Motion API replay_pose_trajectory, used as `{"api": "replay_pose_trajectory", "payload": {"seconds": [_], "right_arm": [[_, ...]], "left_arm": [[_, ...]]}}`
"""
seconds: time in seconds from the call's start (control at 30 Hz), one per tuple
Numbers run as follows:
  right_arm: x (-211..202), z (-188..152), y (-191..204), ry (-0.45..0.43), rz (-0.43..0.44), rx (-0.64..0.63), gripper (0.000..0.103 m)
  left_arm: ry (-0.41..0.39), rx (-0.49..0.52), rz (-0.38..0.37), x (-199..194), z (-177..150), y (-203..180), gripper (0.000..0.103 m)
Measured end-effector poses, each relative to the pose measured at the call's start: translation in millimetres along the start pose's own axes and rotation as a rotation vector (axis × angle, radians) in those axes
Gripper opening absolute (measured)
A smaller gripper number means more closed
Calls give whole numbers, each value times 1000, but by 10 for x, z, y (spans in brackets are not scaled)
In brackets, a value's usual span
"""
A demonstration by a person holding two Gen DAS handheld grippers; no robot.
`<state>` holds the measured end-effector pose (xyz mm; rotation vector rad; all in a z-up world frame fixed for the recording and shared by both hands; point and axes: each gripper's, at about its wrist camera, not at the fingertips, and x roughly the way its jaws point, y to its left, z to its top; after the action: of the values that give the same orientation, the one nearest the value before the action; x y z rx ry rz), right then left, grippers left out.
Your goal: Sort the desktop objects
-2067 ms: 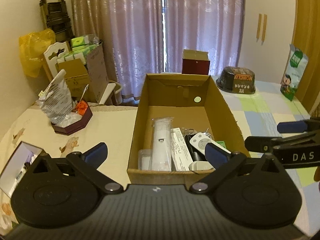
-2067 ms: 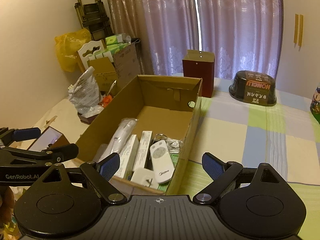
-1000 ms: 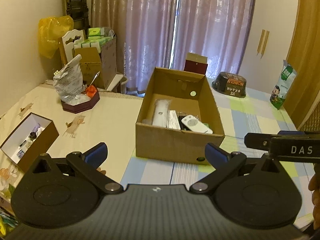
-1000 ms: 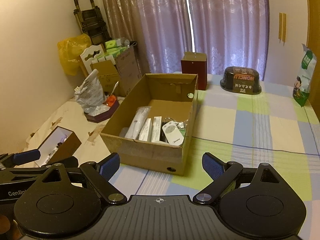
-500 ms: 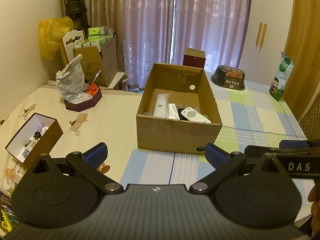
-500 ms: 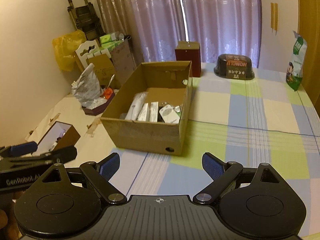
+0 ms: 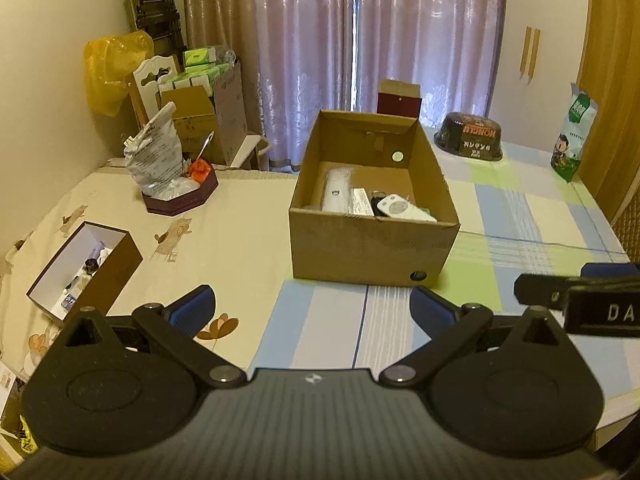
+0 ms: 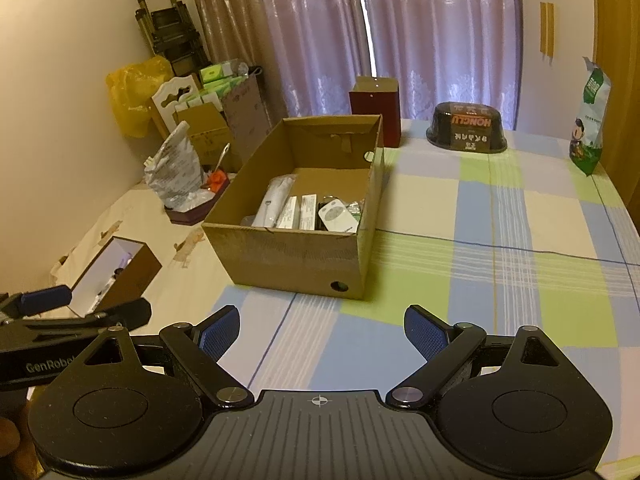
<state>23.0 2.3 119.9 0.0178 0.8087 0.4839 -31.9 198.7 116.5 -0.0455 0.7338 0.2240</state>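
Desktop objects sit gathered in the open brown cardboard box (image 7: 374, 216) at the middle of the table, well ahead of both grippers. Left gripper (image 7: 312, 310) hovers above the near table edge with its blue-padded fingers (image 7: 192, 309) spread wide and nothing between them; right gripper (image 8: 320, 330) hangs likewise, its fingers apart and empty, with the left tool's black arm showing at the lower left of its view. Beyond them the table wears a checked cloth of blue, green and cream (image 8: 500, 240) on the right and a cream patterned cloth (image 7: 224, 216) on the left. Inside the cardboard box lie a long white wrapped tube (image 7: 335, 192), a flat white carton (image 7: 360, 201) beside it, and a white remote control (image 7: 400, 208) leaning toward the box's right side. To the left, near the table edge, stands a small open brown box with a white lining (image 7: 84, 268) holding small items. Further back on the left is a dark hexagonal tray (image 7: 182, 198) with a crumpled silver bag (image 7: 156, 164). Behind the cardboard box stands a dark red box (image 8: 375, 110), with a black oval container (image 8: 466, 128) to its right and a green printed snack bag (image 8: 592, 120) at the far right.
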Motion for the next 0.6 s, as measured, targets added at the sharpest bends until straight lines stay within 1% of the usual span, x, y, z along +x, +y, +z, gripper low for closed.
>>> {"api": "replay_pose_trajectory", "payload": {"seconds": [0.1, 0.27, 0.37, 0.6], "right_arm": [[-8, -5, -3, 0, -1, 4, 92], [14, -14, -19, 6, -2, 10, 92], [31, -20, -28, 11, -3, 12, 92], [52, -39, -28, 20, 4, 15, 92]], "left_arm": [[9, 4, 8, 13, -16, 5, 102], [10, 8, 0, 20, -48, 10, 102], [14, 15, 11, 24, -69, 17, 102], [26, -1, 8, 48, -111, 41, 102]]}}
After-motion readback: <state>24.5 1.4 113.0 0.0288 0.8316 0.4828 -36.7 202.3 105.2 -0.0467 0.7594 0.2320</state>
